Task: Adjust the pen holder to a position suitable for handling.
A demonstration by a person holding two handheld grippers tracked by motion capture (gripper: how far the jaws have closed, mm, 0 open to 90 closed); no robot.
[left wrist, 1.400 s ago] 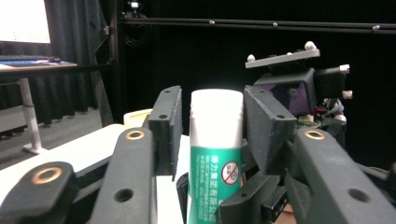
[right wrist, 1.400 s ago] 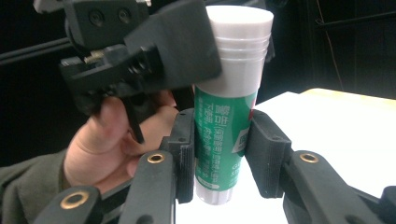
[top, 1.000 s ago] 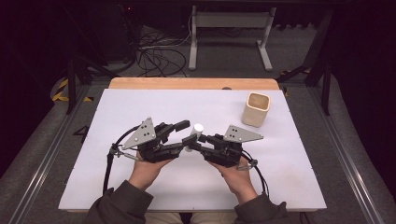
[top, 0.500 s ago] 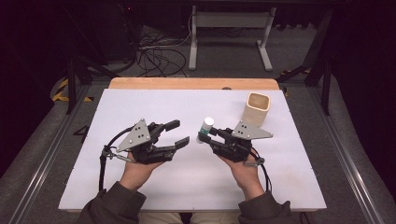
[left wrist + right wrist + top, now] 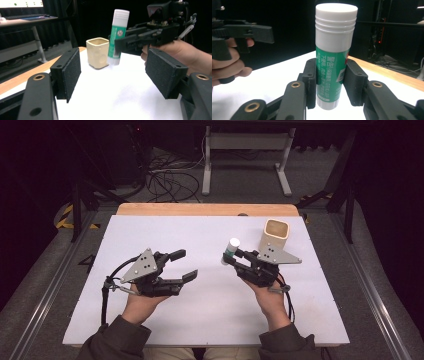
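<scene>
A green glue stick [image 5: 230, 251] with a white cap stands upright above the white table, and my right gripper [image 5: 231, 258] is shut on its body. In the right gripper view the pads [image 5: 311, 80] press both sides of the glue stick [image 5: 333, 57]. My left gripper [image 5: 184, 265] sits left of centre, open; its jaws have just been opening and nothing is between them. In the left gripper view its pads [image 5: 71, 71] stand wide apart, with the glue stick [image 5: 116, 37] and right gripper [image 5: 130, 42] beyond. A cream square cup [image 5: 275, 235] stands just right of the right gripper.
The white table top [image 5: 210, 315] has a wooden strip [image 5: 205, 210] along its far edge. Metal rails run along both sides. Cables and a stand's legs [image 5: 245, 155] lie on the floor behind. The cup [image 5: 97, 52] appears behind the glue stick in the left gripper view.
The left gripper let go of the glue stick, opened and drew back left. The right gripper carried the stick rightward toward the cup.
</scene>
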